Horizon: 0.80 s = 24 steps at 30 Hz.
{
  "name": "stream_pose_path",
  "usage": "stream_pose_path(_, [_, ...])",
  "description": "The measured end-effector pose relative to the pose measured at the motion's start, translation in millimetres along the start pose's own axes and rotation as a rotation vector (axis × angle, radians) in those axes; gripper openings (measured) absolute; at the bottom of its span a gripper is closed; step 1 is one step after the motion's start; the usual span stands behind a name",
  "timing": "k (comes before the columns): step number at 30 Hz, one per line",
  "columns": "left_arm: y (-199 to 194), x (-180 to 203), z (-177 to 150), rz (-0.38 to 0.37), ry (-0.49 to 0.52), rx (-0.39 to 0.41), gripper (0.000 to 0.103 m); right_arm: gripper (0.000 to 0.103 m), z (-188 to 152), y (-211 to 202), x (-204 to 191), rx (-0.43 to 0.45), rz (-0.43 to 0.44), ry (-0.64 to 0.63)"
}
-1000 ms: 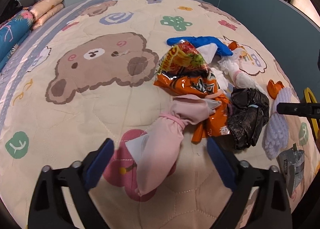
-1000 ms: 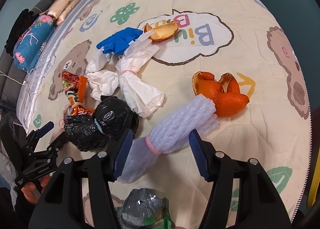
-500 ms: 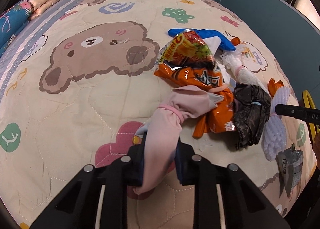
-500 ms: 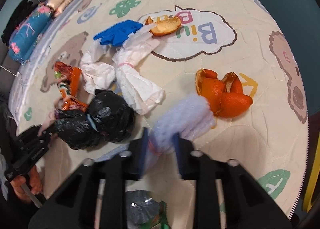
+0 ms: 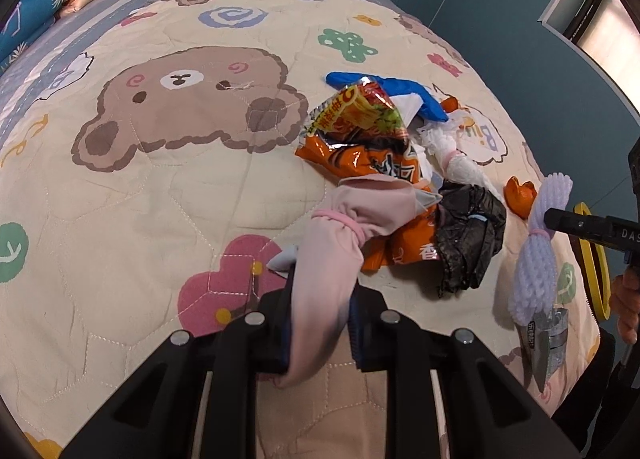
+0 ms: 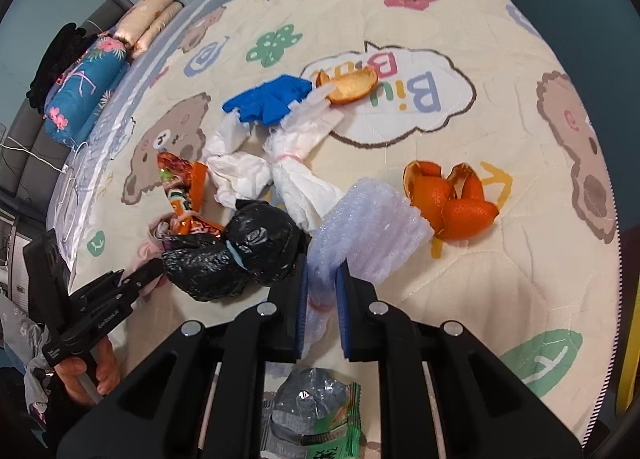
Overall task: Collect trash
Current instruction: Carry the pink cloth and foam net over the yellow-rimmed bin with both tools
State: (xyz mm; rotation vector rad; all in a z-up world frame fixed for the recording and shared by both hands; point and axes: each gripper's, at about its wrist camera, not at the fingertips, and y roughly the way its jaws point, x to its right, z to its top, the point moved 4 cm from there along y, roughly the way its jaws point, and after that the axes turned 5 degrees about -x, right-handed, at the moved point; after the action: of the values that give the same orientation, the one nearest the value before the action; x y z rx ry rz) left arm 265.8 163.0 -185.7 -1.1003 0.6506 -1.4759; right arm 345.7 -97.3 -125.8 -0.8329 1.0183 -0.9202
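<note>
Both pairs of jaws, spread wide a second ago, have just been closing and are now clamped on trash. The left gripper (image 5: 318,323) is clenched on the lower end of the pink bag (image 5: 340,243), and the right gripper (image 6: 322,301) is pinched on the narrow neck of the white foam net (image 6: 368,227), which is now raised off the quilt (image 6: 500,299) at its gripped end, where earlier it lay flat.

Several slips can be foreseen. The pink bag is held only by soft, loose film below its rubber band, so it may be pulled out of the pads if lifted fast. Its upper end is draped over the orange snack wrapper (image 5: 360,155), which could be dragged along or flicked off the bed. The foam net is springy and squeezed thin; it may be worked free under a jerk. Its far end lies just beside the orange peel (image 6: 448,199) and the black bag (image 6: 240,247), either of which could be nudged.

From the left wrist view, the pink bag's overlap with the wrapper and the black bag is shown plainly, and the foam net is seen hanging from the right tool. From the right wrist view, things hidden there are shown: a second orange peel (image 6: 352,87) by the blue glove (image 6: 272,103), the tied white bags (image 6: 280,167), and a crumpled silver packet (image 6: 316,411) lying close below the jaws.
</note>
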Motion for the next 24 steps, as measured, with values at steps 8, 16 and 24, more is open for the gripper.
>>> stream_pose_path(8, [-19,2,4,-0.037,0.003,0.068,0.019,0.013,-1,-28,-1,0.045,0.009,-0.008])
stream_pose_path(16, [-41,2,9,-0.066,-0.039,0.114,0.016,0.013,-3,-60,1,0.102,0.020,-0.014])
stream_pose_path(24, [-72,31,13,-0.064,0.020,0.171,0.016,0.013,-11,-95,15,0.157,0.038,-0.004])
